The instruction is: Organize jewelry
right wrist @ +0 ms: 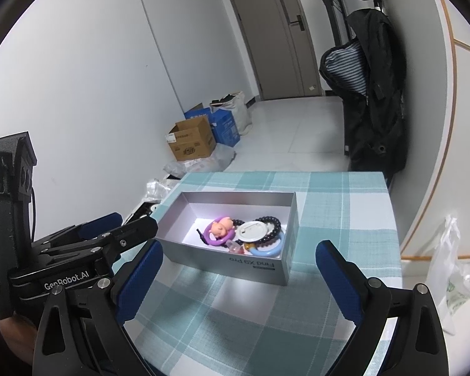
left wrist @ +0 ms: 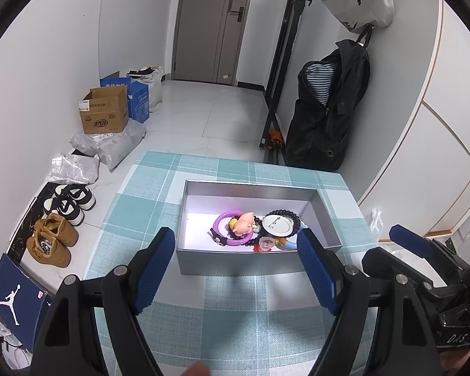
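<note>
A grey open box [left wrist: 203, 192] [right wrist: 260, 271] stands on the teal checked table. Inside lie a purple ring [left wrist: 220, 221] [right wrist: 208, 235], a pink pig figure [left wrist: 245, 224] [right wrist: 222, 226], a round white badge [left wrist: 277, 225] [right wrist: 252, 231], a black bead bracelet [left wrist: 289, 213] [right wrist: 274, 221] and a light blue ring [right wrist: 268, 250]. My left gripper [left wrist: 236, 244] hovers open over the table just in front of the box, nothing between its fingers. My right gripper [right wrist: 239, 258] is open too, nearer the box's right end, and holds nothing. The right gripper [left wrist: 405, 242] shows at the right of the left wrist view.
The table [left wrist: 235, 313] ends close behind the box. On the floor at left are shoes [left wrist: 54, 241], plastic bags and cardboard boxes [left wrist: 105, 114]. A black coat [left wrist: 329, 106] hangs at right beside the wall. A plastic bag [right wrist: 454, 269] lies right of the table.
</note>
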Motion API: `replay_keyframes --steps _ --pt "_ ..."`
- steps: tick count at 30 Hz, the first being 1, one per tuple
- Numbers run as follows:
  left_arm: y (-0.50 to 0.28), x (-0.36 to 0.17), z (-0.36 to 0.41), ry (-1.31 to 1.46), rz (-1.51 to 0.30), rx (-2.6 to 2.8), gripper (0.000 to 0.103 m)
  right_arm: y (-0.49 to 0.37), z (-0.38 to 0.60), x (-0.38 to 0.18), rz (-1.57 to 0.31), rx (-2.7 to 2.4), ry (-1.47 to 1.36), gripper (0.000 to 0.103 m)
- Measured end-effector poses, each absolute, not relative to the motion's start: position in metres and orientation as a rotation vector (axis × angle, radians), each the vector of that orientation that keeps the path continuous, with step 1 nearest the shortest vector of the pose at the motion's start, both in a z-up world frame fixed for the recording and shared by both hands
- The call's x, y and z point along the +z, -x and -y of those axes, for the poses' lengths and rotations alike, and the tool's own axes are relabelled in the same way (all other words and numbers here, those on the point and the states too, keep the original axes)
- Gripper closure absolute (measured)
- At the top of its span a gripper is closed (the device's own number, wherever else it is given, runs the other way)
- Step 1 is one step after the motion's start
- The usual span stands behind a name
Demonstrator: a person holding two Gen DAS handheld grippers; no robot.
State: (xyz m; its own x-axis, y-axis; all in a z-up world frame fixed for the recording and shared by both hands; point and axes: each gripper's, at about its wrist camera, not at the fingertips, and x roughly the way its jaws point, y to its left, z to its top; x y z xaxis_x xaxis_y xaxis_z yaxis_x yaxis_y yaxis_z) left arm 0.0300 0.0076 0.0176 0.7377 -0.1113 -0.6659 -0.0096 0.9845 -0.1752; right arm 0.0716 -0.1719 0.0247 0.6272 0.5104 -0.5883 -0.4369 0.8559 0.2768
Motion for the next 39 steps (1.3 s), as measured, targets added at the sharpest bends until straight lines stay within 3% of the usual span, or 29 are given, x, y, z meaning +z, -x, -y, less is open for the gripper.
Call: replay_keyframes --steps 39 --pt "-0.0328 0.0128 -0.0089 0.206 -0.74 -0.082 0.026 -0.0768 0.1746 0.0198 -0.744 0.519 -0.11 0.004"
